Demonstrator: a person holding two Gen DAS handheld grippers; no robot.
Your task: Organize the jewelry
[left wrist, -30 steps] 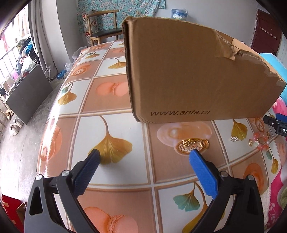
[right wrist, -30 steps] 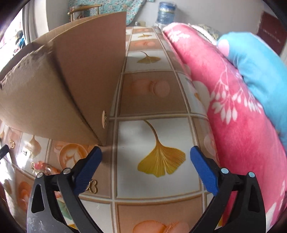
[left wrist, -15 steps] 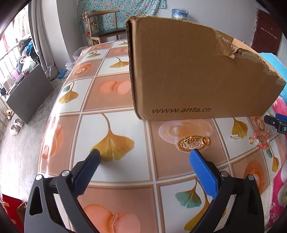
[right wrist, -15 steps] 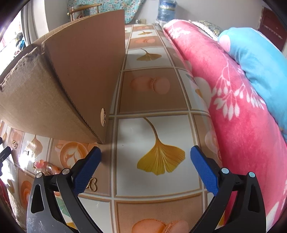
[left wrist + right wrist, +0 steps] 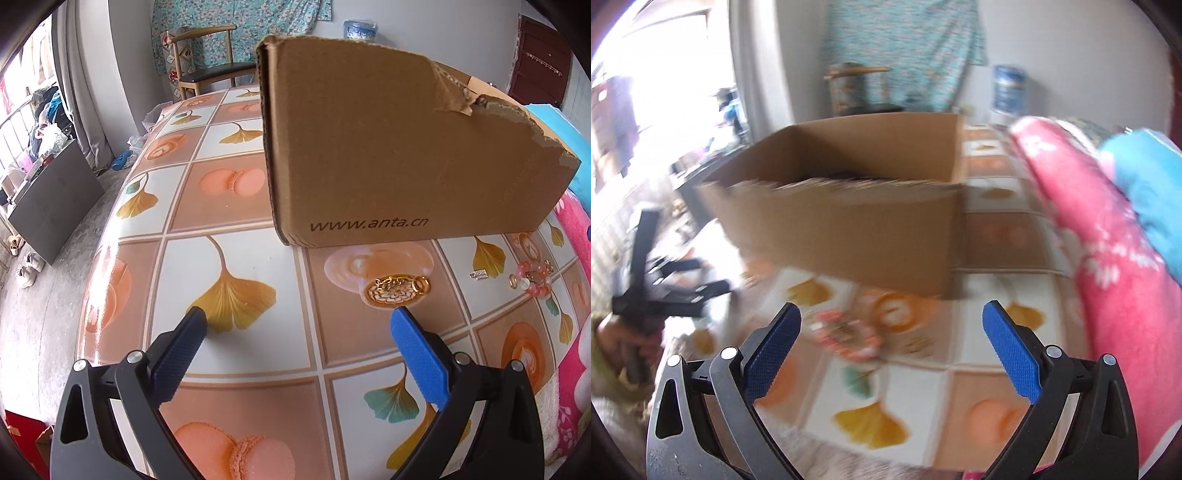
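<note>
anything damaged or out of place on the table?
Yes. The cardboard box has a ragged, torn top edge on its right end. Jewelry lies loose on the tablecloth in front of it, not in the box: a gold pendant, a pink bead bracelet and a small silver clip. Both tongs are open and empty.

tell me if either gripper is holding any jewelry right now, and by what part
Nothing is held. The left gripper is open above the table, the gold brooch lying just beyond it. The right gripper is open too, nothing between its fingers.
</note>
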